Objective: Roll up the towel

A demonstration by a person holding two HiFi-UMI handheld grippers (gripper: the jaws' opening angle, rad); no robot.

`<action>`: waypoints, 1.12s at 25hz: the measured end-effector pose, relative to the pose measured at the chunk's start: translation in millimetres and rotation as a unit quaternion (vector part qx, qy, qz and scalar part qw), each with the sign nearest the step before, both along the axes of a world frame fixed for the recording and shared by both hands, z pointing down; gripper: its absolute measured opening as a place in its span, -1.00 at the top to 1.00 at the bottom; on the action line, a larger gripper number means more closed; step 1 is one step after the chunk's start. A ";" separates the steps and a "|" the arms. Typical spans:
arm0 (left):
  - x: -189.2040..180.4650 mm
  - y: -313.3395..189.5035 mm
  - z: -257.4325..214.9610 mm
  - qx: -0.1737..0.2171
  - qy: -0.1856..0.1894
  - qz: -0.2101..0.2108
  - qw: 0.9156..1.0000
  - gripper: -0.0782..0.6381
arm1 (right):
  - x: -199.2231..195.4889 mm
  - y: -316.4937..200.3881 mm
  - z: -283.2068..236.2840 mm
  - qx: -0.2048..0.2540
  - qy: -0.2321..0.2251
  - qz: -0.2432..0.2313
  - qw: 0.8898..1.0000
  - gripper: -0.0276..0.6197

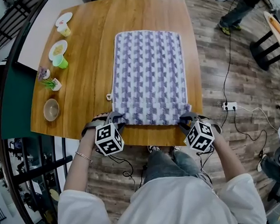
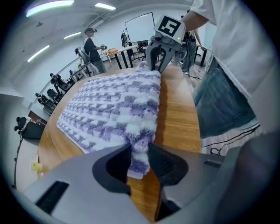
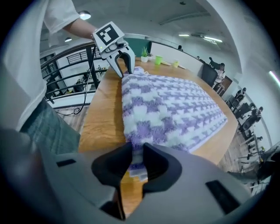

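A purple and white patterned towel lies flat on the wooden table, with its near edge bunched slightly into a low fold. My left gripper is shut on the towel's near left corner, with the cloth pinched between the pads. My right gripper is shut on the near right corner in the same way. Each gripper view shows the towel stretching away, with the other gripper at the far end of the near edge.
Along the table's left side stand a brown bowl, a small potted plant, a green cup beside a plate, and a yellow cup. A power strip with cables lies on the floor at right. The table's front edge runs just below the grippers.
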State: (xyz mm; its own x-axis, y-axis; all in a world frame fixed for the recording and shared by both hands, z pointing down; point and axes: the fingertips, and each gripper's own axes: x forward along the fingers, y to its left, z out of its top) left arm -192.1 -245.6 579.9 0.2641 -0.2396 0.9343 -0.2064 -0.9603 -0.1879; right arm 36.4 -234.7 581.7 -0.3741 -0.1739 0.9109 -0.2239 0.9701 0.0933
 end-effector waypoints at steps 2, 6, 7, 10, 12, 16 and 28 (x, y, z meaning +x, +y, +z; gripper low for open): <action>1.1 2.1 0.4 0.003 -0.004 -0.005 1.000 0.53 | 1.2 4.2 1.5 -0.006 0.001 0.001 1.000 0.73; 5.8 38.7 -5.9 -0.026 -0.003 -0.010 1.000 0.69 | 8.6 35.6 -5.3 -0.056 -0.015 0.003 0.998 0.81; 6.8 47.7 -8.7 -0.046 -0.002 -0.005 0.999 0.69 | 9.7 42.4 -9.7 -0.078 -0.016 -0.003 0.997 0.82; 6.9 61.3 -23.3 -0.111 0.004 0.007 0.994 0.69 | 10.1 52.3 -29.0 -0.137 -0.022 -0.023 0.990 0.82; 5.0 58.6 -37.8 -0.130 0.011 0.003 0.991 0.69 | 9.6 48.4 -44.6 -0.146 -0.031 -0.025 0.989 0.81; 1.1 20.5 -59.4 -0.098 0.021 -0.007 0.995 0.68 | 7.7 9.9 -69.5 -0.111 -0.049 -0.007 0.993 0.81; -3.3 -108.6 -36.8 -0.025 0.041 -0.094 0.994 0.31 | 10.5 -118.1 -44.0 -0.025 -0.067 0.114 0.991 0.71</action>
State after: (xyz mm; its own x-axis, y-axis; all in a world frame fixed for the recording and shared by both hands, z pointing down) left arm -195.4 -354.2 543.1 0.2951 -0.2452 0.9235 -0.3967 -0.9107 -0.1151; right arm 46.9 -352.7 537.6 -0.4478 -0.2237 0.8657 -0.4448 0.8956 0.0014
